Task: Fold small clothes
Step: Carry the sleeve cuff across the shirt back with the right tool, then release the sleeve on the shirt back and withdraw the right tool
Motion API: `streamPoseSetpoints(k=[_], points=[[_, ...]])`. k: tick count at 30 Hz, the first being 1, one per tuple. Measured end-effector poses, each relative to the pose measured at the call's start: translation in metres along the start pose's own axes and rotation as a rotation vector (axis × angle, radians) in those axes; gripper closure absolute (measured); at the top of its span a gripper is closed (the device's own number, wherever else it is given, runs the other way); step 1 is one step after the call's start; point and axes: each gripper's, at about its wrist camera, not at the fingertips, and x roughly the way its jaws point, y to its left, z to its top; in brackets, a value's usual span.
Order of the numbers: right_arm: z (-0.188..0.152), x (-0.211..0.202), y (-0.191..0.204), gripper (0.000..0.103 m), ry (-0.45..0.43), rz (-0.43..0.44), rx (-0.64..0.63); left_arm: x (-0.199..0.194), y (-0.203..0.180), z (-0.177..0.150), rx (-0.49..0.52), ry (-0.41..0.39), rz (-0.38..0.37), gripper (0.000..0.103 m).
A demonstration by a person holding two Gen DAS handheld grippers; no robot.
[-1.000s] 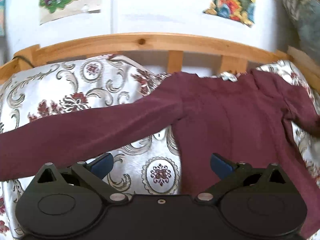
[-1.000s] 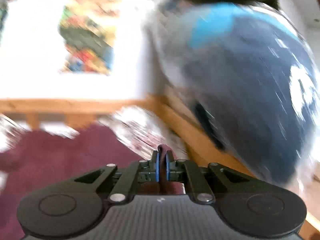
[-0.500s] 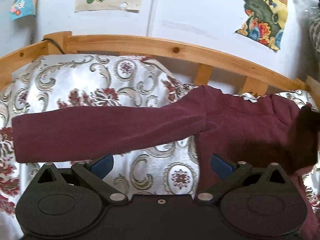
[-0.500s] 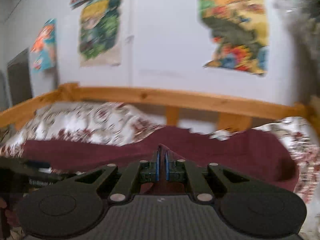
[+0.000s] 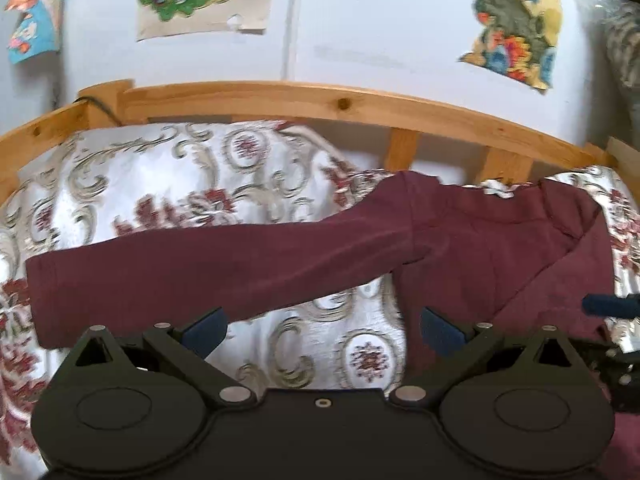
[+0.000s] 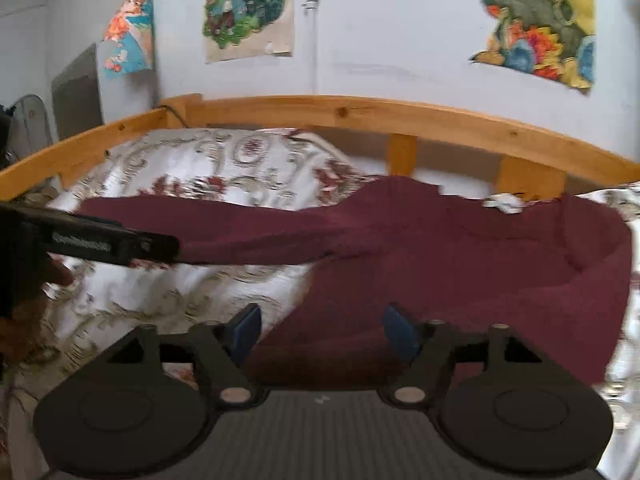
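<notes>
Right gripper [image 6: 320, 328] fingers, shut on shirt [image 6: 460, 264] before, now spread; left gripper [image 5: 322, 330] open

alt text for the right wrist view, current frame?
The open right claw hovers over a maroon long-sleeved top spread on a floral bedcover, one sleeve stretched left. Behind are a wooden bed rail and posters on a white wall.

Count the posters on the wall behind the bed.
3. One at left, partly peeling, one with a cartoon figure near the middle, one at right. More could sit outside the frame.
</notes>
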Motion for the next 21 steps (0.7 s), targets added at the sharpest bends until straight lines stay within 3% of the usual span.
streamPoseSetpoints(k=[2, 6, 9, 12, 16, 18, 21], points=[[-0.002, -0.009, -0.021, 0.008, -0.005, -0.046, 0.013, 0.003, -0.009, 0.0, 0.034, -0.009, -0.053, 0.001], [-0.003, -0.017, -0.077, 0.006, -0.019, -0.217, 0.036, 0.018, -0.036, -0.009, 0.162, -0.011, -0.153, 0.001], [-0.001, -0.005, -0.133, 0.008, -0.009, -0.366, 0.058, 0.039, -0.057, -0.022, 0.25, 0.039, -0.155, 0.001], [-0.001, 0.009, -0.195, 0.021, -0.002, -0.423, 0.181, 0.06, -0.07, -0.036, 0.314, 0.089, -0.146, 0.001], [-0.002, 0.018, -0.245, 0.028, -0.1, -0.389, 0.358, 0.076, -0.079, -0.042, 0.351, 0.125, -0.147, 0.001], [0.0, 0.026, -0.252, 0.041, -0.121, -0.383, 0.368, 0.08, -0.082, -0.042, 0.375, 0.126, -0.154, 0.001], [0.003, 0.04, -0.255, 0.074, -0.09, -0.369, 0.376, 0.086, -0.086, -0.041, 0.401, 0.122, -0.142, 0.001]])
